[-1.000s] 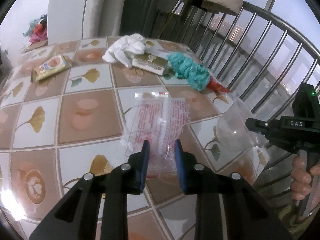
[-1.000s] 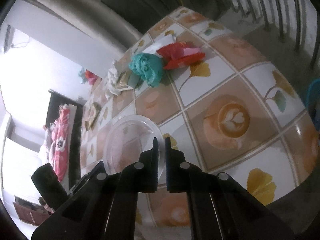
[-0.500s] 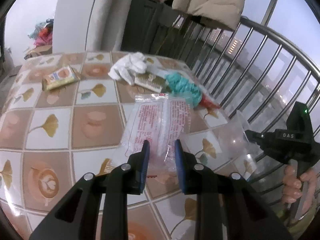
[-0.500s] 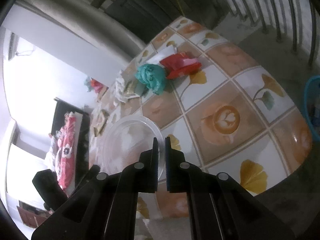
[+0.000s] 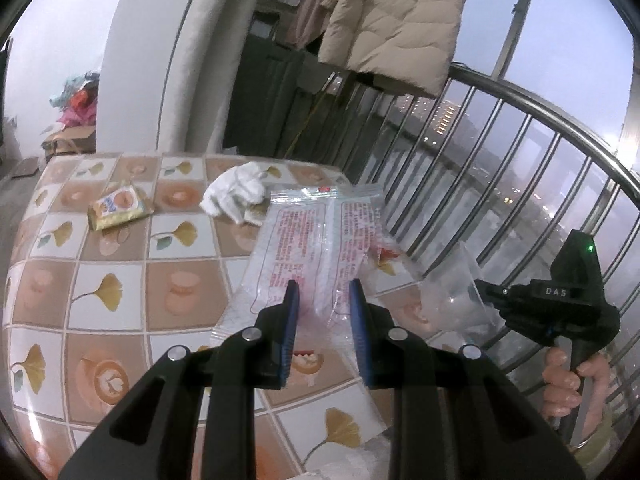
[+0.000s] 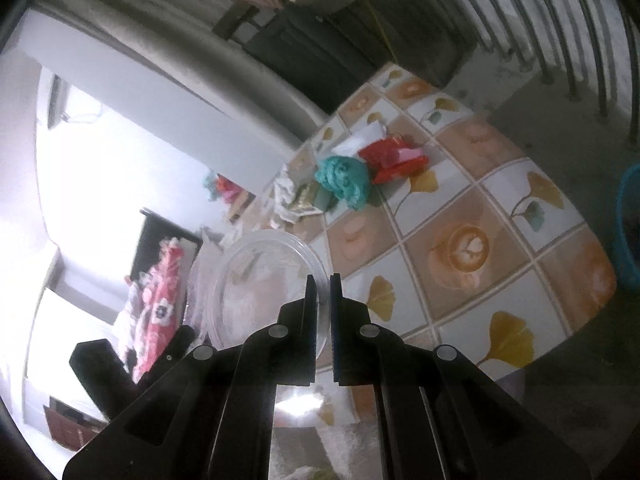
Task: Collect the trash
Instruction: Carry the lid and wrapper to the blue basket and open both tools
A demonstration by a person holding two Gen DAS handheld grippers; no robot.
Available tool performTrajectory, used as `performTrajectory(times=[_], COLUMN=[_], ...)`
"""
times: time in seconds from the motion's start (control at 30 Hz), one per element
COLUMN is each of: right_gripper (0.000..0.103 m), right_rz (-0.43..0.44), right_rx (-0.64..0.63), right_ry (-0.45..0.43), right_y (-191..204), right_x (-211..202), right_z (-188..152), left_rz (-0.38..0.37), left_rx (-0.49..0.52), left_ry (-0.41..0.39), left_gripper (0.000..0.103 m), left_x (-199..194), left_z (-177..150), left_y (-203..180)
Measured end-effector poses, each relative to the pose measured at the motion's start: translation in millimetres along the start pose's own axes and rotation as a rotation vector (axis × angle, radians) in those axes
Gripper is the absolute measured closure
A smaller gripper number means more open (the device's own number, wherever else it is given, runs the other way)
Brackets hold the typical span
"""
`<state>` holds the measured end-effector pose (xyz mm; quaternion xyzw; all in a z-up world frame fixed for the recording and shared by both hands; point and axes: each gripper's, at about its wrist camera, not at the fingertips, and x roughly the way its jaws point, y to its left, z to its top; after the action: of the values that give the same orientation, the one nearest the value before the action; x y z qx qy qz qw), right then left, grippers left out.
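My left gripper point(image 5: 323, 292) is shut on a clear plastic bag with red print point(image 5: 316, 244) and holds it above the tiled table point(image 5: 120, 292). My right gripper point(image 6: 322, 286) is shut on the rim of a clear plastic container point(image 6: 264, 280), also held off the table; that container shows at the right in the left wrist view point(image 5: 456, 296). On the table lie a white crumpled tissue point(image 5: 236, 192), a yellow snack packet point(image 5: 118, 206), a teal crumpled bag point(image 6: 344, 178) and a red wrapper point(image 6: 394, 158).
A metal balcony railing point(image 5: 500, 152) runs along the table's right side. A beige jacket point(image 5: 396, 20) hangs above the railing. A blue bin's edge point(image 6: 628, 220) stands on the floor past the table's corner. A small flat packet point(image 6: 306, 200) lies by the tissue.
Both grippers have risen away from the table with their loads. The clear bag has been lifted off the tiles, and the table now looks smaller and farther.
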<state>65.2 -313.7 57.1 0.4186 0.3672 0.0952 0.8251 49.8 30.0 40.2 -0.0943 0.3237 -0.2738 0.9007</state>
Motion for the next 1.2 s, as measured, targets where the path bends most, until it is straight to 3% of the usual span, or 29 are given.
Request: performTrajectory(times=[0.1,0.27,0.53,0.73,0.97,1.2], right_gripper=[0.099,0.099,0.099,0.099,0.099,0.099], right_rz=[0.051,0.064,0.031,-0.054,-0.225,-0.3], right_rx=[0.022,0.052,0.168,0.288,0.471,0.645], right_ry=[-0.019,-0.069,-0.2,-0.312,-0.464,-0.489], right_y=[-8,-26,-88,-143,-209,-274], right_x=[-15,-44,-105,-158,-215,-217], right_z=[0,-1,-6,-17,-40,-58], left_rz=[-0.016,-0.068,-0.178,-0.283,-0.378,-0.422], left_rx=[0.027,0.097,0.188,0.199,0.268,0.36], left_ry=[-0.003,-0.021,0.026,0.121,0.239,0.377], left_gripper=[0.079,0.079,0.079,0.079,0.079,0.079], left_x=[-2,-4,22,60,115,183], left_z=[5,14,22,12,-1,-18], left_y=[-14,-48,-112,-152,-214,-284])
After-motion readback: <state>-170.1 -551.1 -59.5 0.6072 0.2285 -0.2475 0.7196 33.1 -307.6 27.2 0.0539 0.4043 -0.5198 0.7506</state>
